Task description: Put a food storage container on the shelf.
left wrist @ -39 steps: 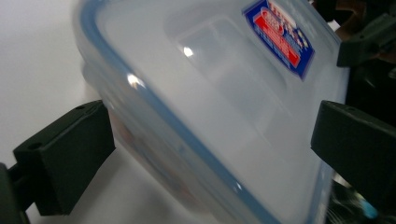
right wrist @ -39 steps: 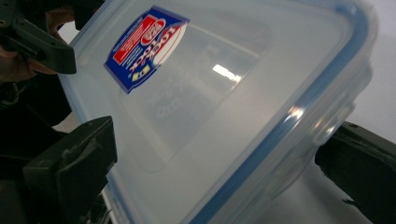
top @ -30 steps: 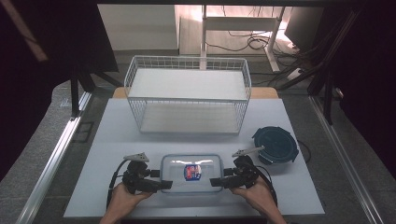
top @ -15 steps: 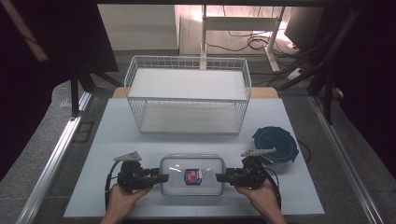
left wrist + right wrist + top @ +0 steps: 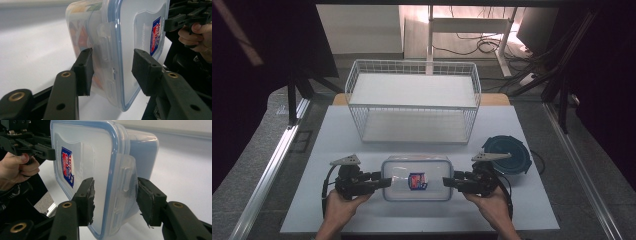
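The clear rectangular plastic container with a blue-rimmed lid (image 5: 416, 178) takes the near middle of the white table (image 5: 337, 130). Between it and the white wire basket (image 5: 413, 102), which blocks the far middle, a bare strip stays free. The round dark blue lid (image 5: 508, 154) stands at the right, just beside the right gripper (image 5: 447, 182). Left of the left gripper (image 5: 387, 181) the table is free up to its edge.

A white table top (image 5: 337, 130) is set on a grey speckled floor (image 5: 257, 165). Metal rails (image 5: 272, 165) are seen along both sides of the table. Beyond it, a pale wall (image 5: 362, 30) and a white frame (image 5: 472, 25) with tangled cables (image 5: 477, 47) are lit brightly, while dark panels (image 5: 267, 45) are placed at left and right.
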`<action>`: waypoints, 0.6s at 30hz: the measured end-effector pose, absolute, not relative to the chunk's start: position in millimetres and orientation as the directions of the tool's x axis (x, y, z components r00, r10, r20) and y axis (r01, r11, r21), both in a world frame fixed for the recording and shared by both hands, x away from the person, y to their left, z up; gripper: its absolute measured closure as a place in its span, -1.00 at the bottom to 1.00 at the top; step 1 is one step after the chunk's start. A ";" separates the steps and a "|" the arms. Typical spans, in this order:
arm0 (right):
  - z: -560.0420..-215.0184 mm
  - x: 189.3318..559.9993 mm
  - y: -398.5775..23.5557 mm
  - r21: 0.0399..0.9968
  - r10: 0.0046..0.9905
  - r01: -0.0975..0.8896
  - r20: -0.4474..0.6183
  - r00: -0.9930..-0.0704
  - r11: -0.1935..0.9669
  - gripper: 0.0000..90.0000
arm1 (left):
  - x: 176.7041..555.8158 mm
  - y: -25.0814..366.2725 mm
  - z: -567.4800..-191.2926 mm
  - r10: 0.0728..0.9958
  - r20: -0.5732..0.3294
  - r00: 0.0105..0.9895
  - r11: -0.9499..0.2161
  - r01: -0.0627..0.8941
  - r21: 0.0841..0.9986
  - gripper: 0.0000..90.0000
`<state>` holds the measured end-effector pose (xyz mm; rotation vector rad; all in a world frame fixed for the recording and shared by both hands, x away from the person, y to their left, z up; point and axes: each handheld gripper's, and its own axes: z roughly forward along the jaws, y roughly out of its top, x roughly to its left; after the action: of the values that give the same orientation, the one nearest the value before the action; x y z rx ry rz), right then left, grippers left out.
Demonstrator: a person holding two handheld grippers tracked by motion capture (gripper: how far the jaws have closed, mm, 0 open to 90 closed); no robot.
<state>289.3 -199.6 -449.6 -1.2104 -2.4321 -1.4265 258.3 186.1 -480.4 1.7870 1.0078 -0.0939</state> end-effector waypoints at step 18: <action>-388.1 326.5 -186.5 0.784 0.573 0.570 0.357 -0.737 0.245 0.11 | 293.1 200.8 -414.7 0.605 -0.460 0.650 -0.056 0.611 0.789 0.17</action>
<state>326.5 -186.5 -388.1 -1.1396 -2.4808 -1.5610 293.1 200.8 -414.7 1.7233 0.9930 -0.0066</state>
